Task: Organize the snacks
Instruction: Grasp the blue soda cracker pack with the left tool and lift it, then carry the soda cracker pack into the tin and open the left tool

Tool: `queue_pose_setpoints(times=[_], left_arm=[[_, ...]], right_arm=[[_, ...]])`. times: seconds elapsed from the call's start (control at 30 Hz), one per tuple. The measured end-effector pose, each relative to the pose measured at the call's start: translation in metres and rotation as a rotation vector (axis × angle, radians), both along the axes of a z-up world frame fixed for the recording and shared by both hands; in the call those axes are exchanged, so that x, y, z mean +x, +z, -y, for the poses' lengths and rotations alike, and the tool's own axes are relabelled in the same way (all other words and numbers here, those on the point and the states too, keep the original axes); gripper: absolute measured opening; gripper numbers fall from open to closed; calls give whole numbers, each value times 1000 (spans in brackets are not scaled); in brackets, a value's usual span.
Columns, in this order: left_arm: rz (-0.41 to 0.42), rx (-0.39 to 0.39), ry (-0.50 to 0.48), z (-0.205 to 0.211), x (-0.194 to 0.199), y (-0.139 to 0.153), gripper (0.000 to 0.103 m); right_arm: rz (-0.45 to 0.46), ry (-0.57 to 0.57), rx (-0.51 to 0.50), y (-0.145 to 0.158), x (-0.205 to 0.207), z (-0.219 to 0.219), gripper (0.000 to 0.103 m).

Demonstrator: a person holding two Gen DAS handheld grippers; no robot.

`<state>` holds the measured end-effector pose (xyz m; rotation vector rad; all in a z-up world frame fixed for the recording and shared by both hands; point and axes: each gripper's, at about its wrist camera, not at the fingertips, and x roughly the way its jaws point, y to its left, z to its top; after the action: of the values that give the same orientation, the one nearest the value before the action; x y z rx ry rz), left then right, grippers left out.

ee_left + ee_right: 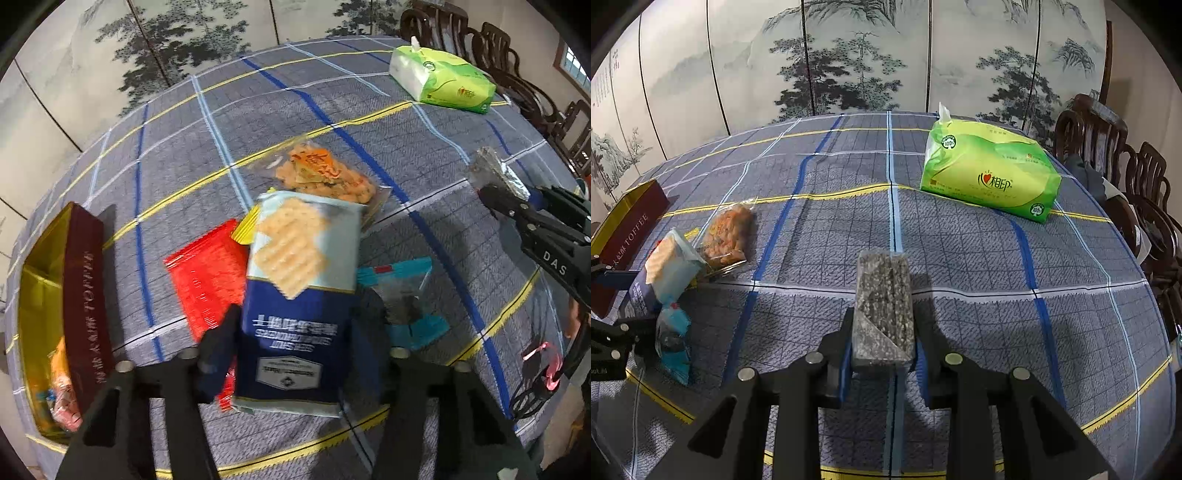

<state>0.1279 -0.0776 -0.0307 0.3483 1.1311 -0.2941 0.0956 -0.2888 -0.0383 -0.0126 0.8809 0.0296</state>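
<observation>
Painted pine-tree folding screen (849, 62) behind, plaid-clothed table (960, 258), dark carved wooden chairs (1108, 147) at right

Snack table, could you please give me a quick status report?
Left hand-held gripper shut on cracker pack. Right hand-held gripper shut on sesame bar. Toffee box unobstructed.

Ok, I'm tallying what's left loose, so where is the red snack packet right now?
In the left wrist view, the red snack packet lies flat on the tablecloth, between the toffee box on its left and the cracker pack held by the left gripper.
</observation>
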Motion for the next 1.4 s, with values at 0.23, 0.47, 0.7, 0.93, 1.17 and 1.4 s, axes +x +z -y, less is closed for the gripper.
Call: queue_pose_setpoints(times=[0.23, 0.47, 0.7, 0.93, 1.17, 1.4], left_arm=[[-51, -88, 50, -17, -6, 7, 47], [-40, -125, 53, -25, -21, 19, 46], [-10, -147, 51, -30, -26, 35, 46], [28, -168, 59, -44, -29, 56, 46], [74, -163, 114, -78, -30, 77, 46], [140, -109, 232, -141, -23, 96, 46]], right_arm=[[1, 0, -18, 0, 0, -2, 28], [1, -1, -34, 0, -1, -6, 28], [3, 1, -61, 1, -1, -9, 29], [3, 2, -75, 1, -1, -10, 29], [5, 2, -86, 1, -3, -12, 29], [5, 2, -86, 1, -3, -13, 29]])
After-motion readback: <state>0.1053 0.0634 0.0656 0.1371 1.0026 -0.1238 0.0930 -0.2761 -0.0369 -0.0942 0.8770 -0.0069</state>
